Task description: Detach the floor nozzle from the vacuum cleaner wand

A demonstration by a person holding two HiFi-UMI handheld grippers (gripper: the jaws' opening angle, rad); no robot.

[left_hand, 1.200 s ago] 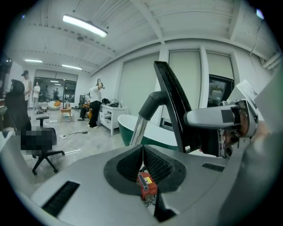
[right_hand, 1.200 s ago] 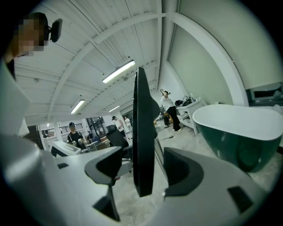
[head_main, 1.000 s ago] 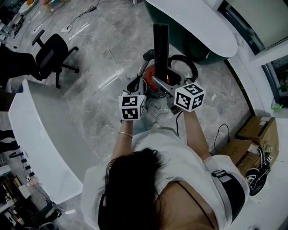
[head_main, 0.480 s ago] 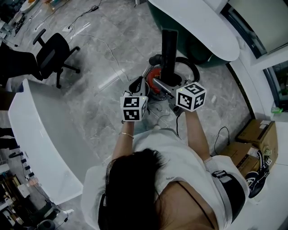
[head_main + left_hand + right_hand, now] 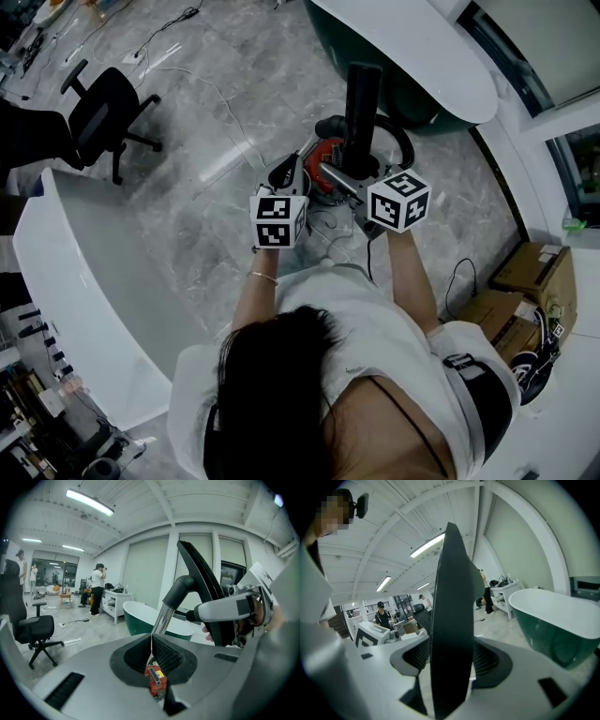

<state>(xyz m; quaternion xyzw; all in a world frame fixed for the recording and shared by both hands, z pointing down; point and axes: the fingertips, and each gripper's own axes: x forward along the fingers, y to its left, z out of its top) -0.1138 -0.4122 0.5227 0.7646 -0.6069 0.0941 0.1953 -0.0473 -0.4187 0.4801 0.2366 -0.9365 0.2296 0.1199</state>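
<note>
One bathtub just beyond; right gripper clamps floor nozzle, left gripper clenched.

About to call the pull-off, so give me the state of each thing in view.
floor nozzle: lifted on edge, joined to the wand.
wand: seated in the nozzle's black elbow.
right gripper: shut on the floor nozzle.
left gripper: shut, wand rising just past its tips.
office chair: upright, nobody in it.
</note>
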